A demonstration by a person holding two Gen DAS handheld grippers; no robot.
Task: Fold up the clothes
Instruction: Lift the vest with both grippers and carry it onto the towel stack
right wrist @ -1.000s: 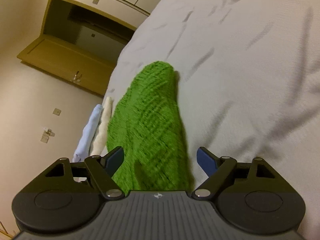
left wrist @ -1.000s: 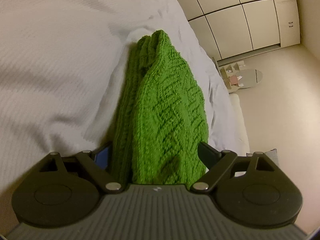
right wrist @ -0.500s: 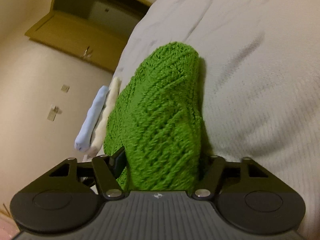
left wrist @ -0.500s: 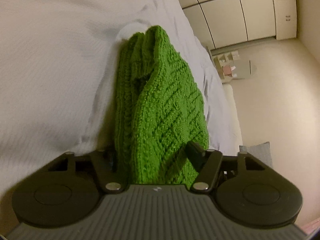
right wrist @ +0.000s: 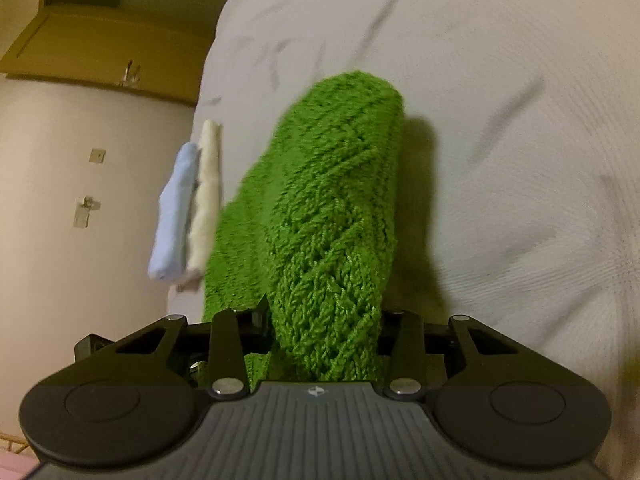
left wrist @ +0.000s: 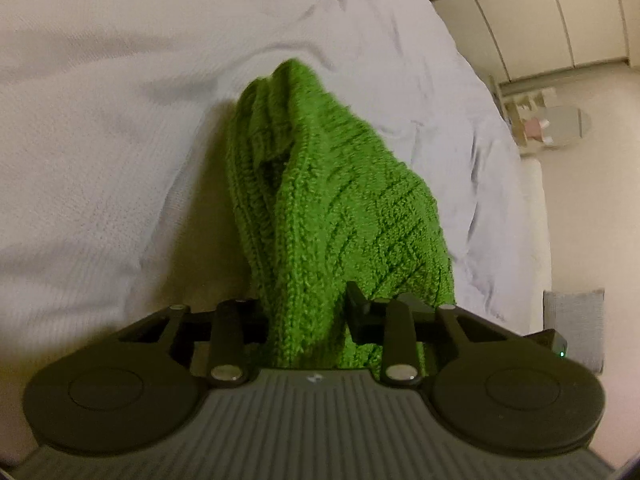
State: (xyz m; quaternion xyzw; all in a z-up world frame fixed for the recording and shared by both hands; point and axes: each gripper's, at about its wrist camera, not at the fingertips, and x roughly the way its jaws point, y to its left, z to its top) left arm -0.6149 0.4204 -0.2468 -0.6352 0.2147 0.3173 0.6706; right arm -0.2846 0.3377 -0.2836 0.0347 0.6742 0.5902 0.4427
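A folded green knitted sweater (left wrist: 332, 208) lies on a white bedspread (left wrist: 100, 160). My left gripper (left wrist: 306, 312) is shut on one end of it, and the knit bunches up between the fingers. The same sweater (right wrist: 332, 216) fills the right wrist view. My right gripper (right wrist: 324, 320) is shut on its other end. The fingertips of both grippers are mostly hidden by the knit. The held ends look raised a little off the bed.
Two folded items, light blue (right wrist: 174, 216) and cream (right wrist: 206, 196), lie near the bed edge beside the sweater. A wooden cabinet (right wrist: 100, 40) and beige floor lie beyond. Wardrobe doors (left wrist: 540, 12) and small items on the floor (left wrist: 544, 124) show past the bed's other side.
Both grippers were open around the sweater's ends a second ago. They have closed on the knit and the ends have bunched and lifted.
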